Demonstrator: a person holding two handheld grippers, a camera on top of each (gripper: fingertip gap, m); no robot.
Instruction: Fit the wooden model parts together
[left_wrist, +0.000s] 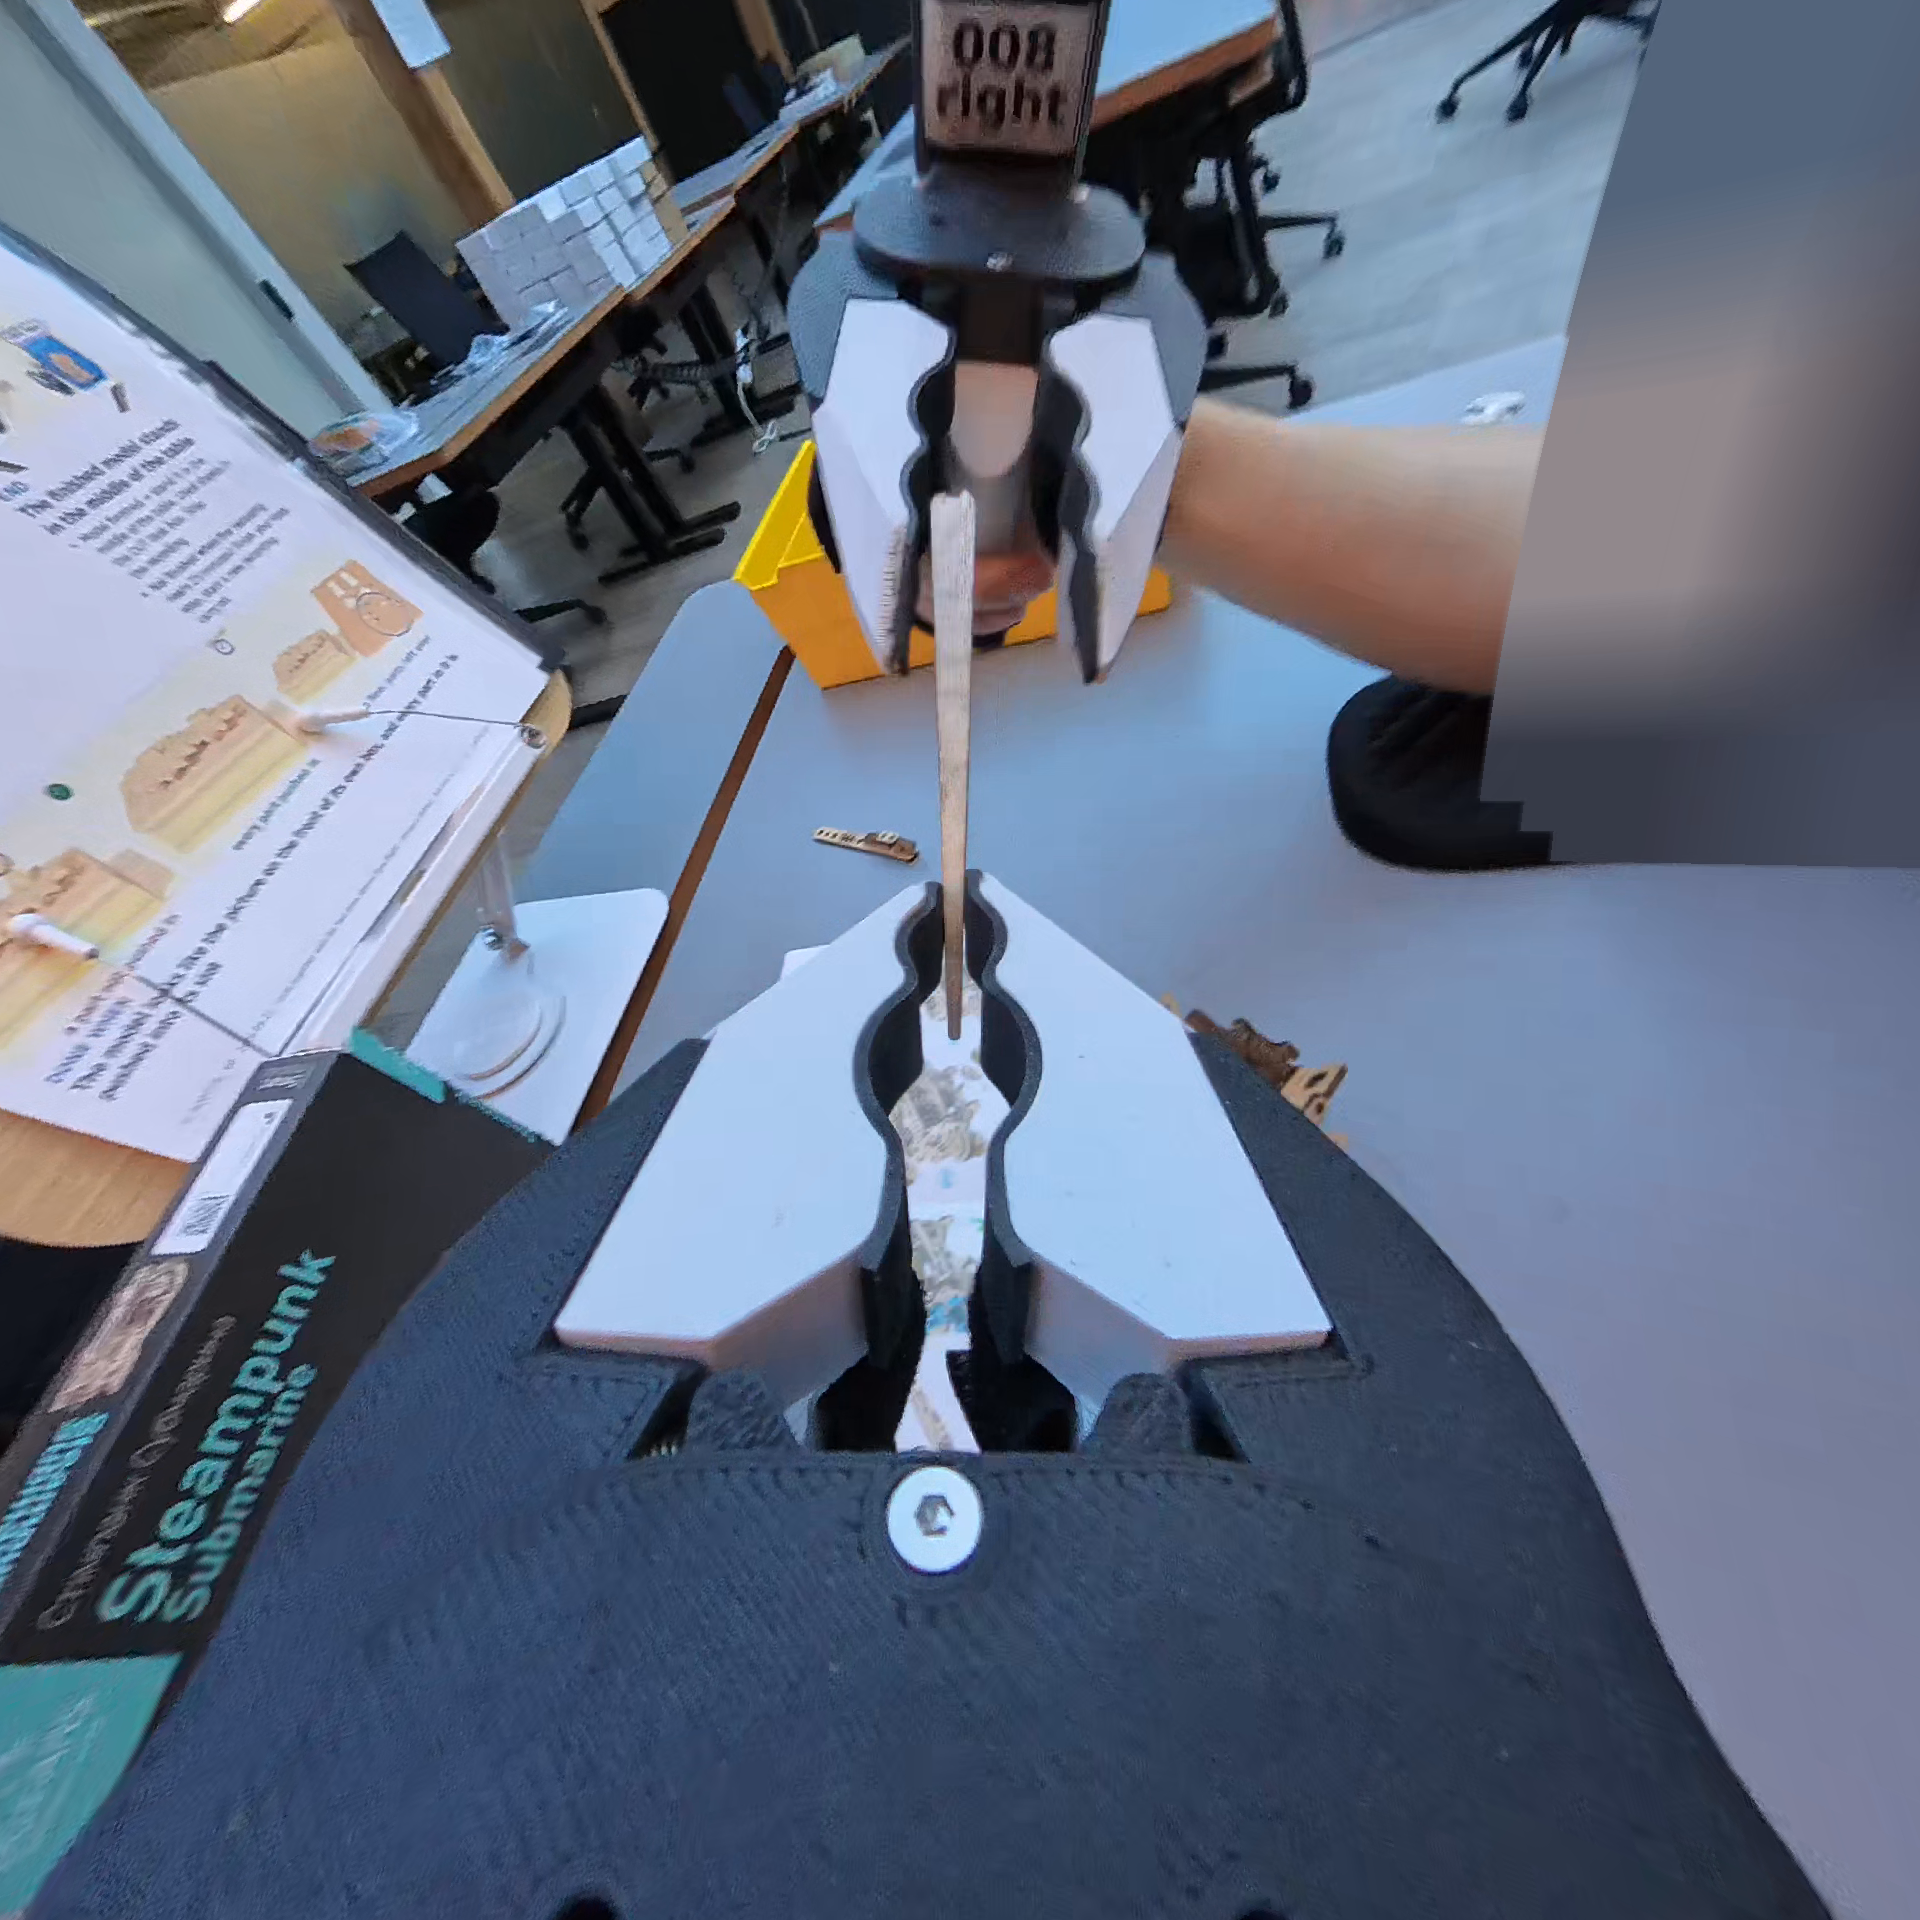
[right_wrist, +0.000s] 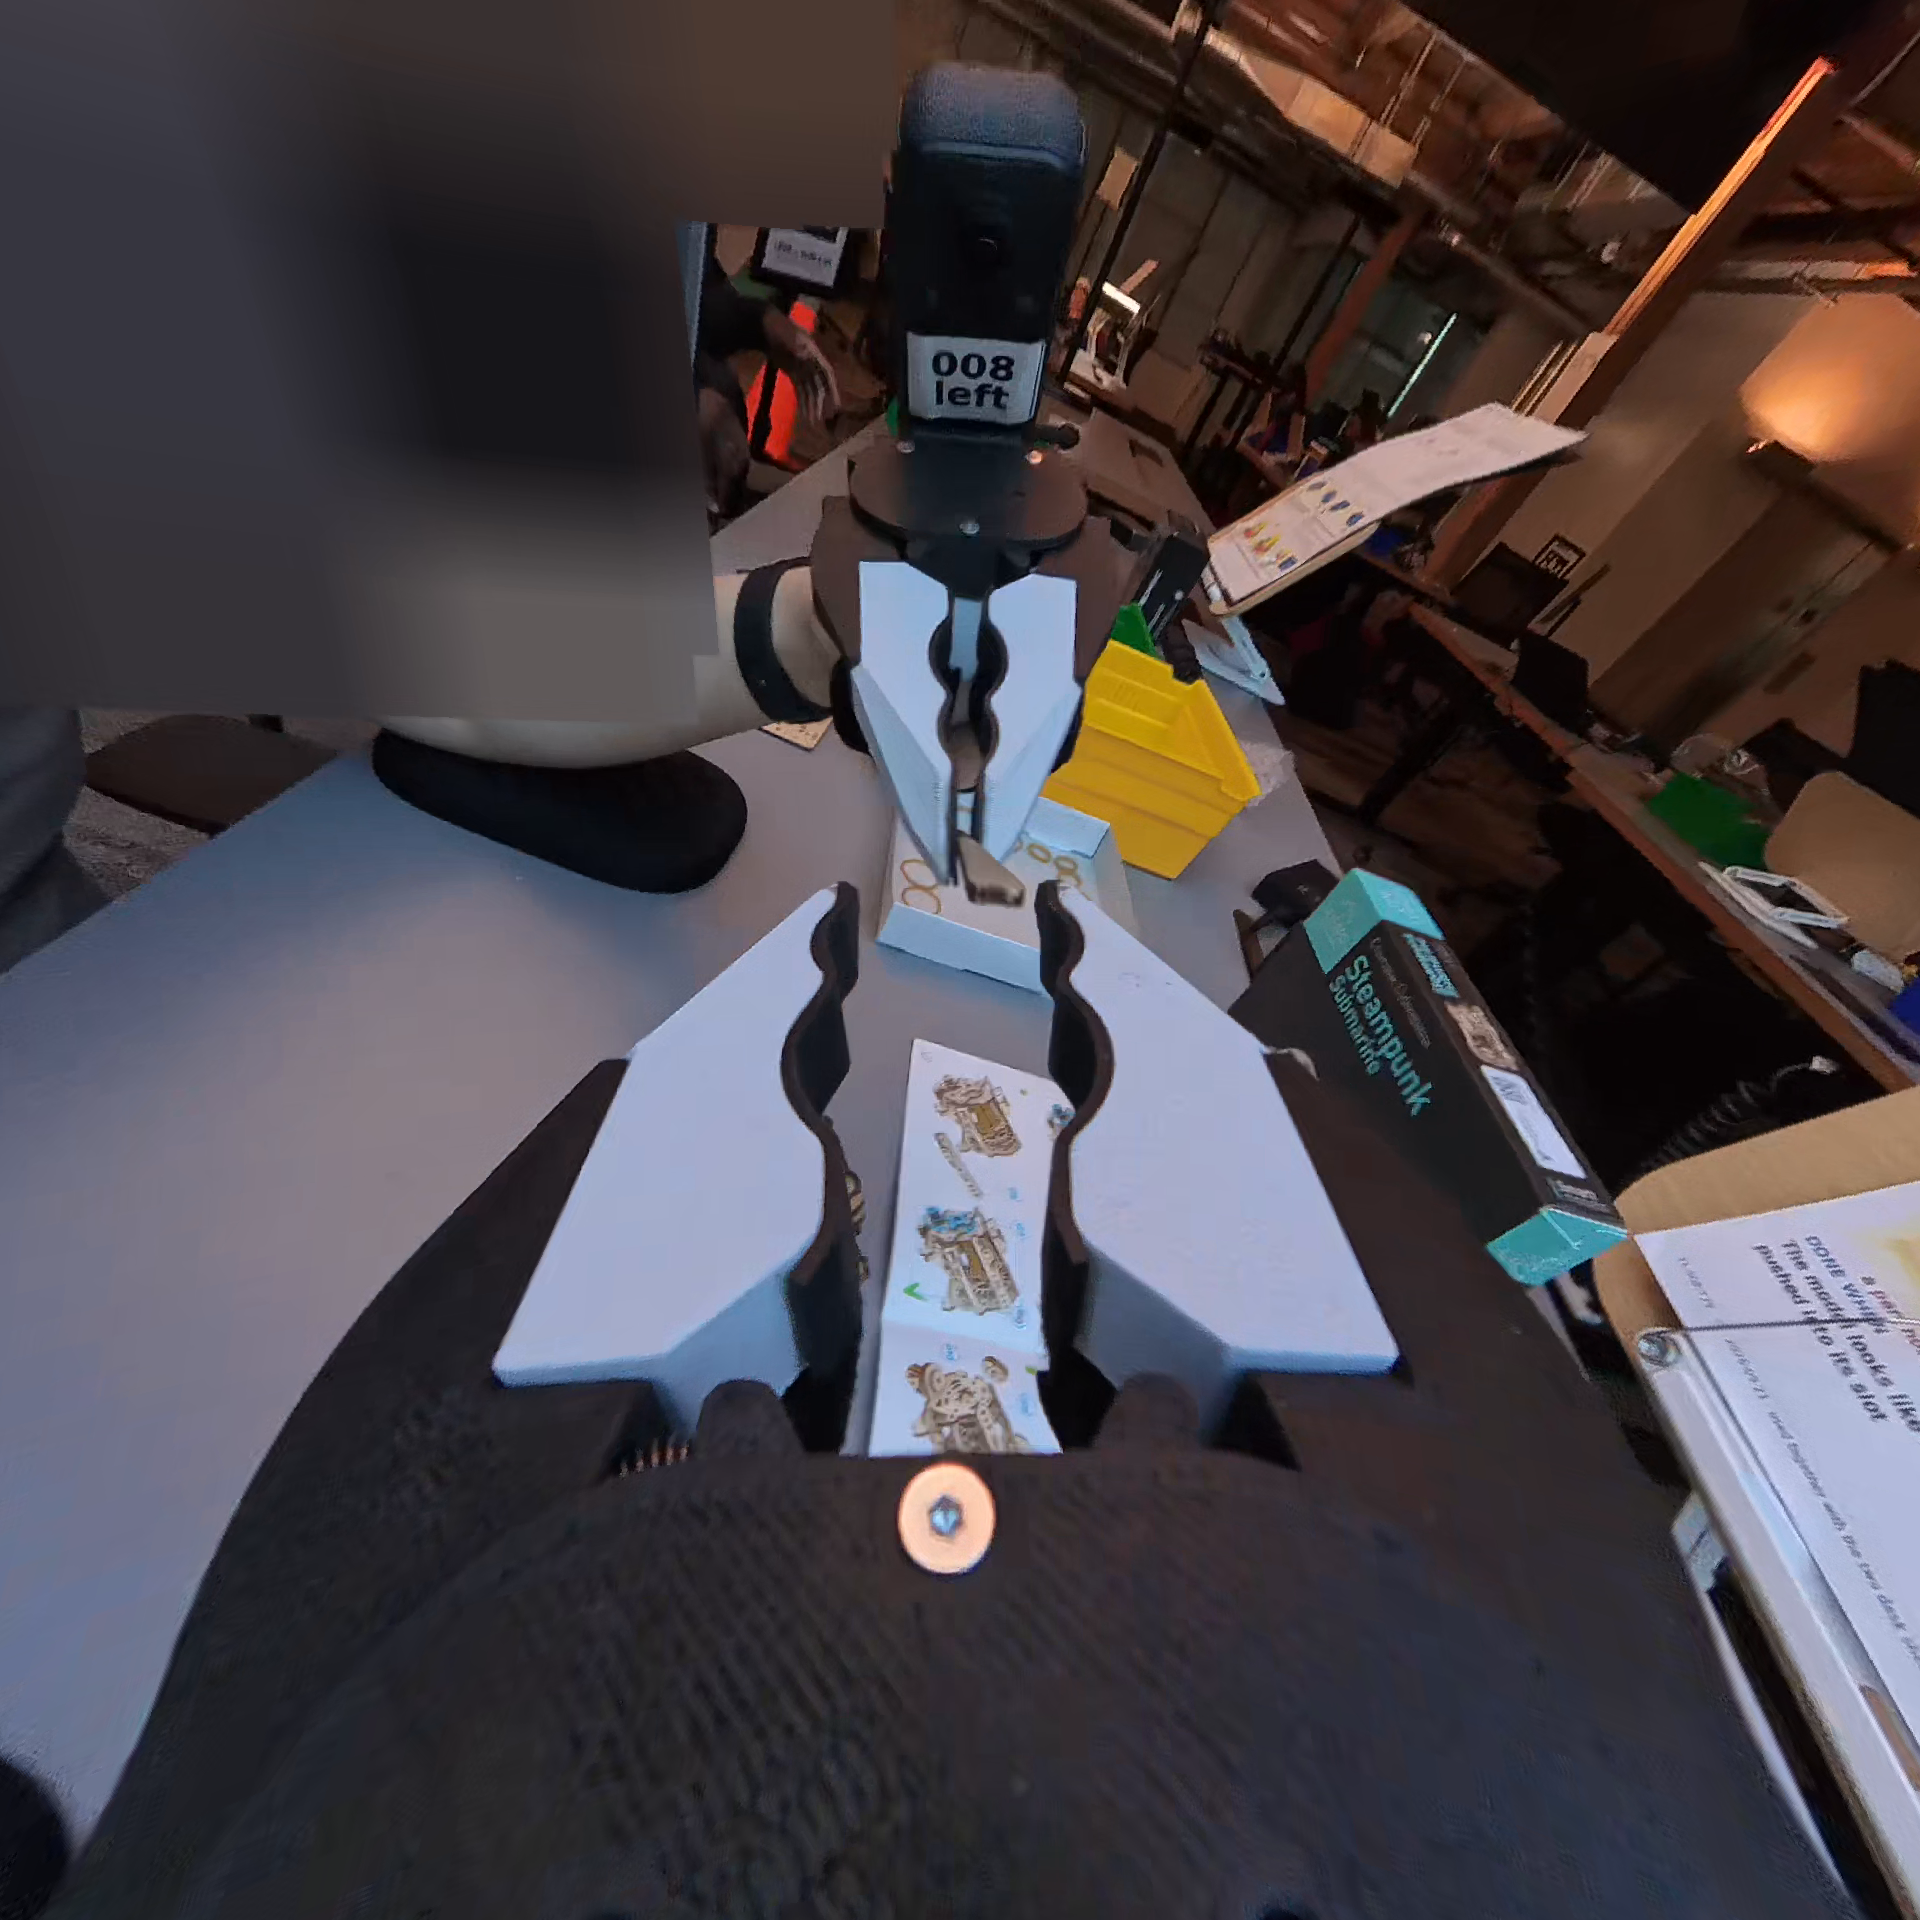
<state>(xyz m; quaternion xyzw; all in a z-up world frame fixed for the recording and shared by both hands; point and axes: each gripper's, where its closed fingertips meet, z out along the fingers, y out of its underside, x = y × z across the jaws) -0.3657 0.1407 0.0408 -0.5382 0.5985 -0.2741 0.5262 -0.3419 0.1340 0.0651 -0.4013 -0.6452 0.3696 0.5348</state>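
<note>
Holding a thin wooden piece (left_wrist: 954, 790) up above the table (left_wrist: 1558, 1039), the left tongs (left_wrist: 952, 894) pinch one end. The right tongs (right_wrist: 948, 914) are spread wide, facing it. Close them gently on the free end, keeping the piece straight.

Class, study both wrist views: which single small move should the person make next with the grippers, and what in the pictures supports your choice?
Probably close the right gripper on a second wooden part. The left gripper is shut on a thin flat wooden strip, held edge-on above the grey table, while the right gripper's jaws stand open and empty. A small loose wooden piece lies on the table nearby.
</note>
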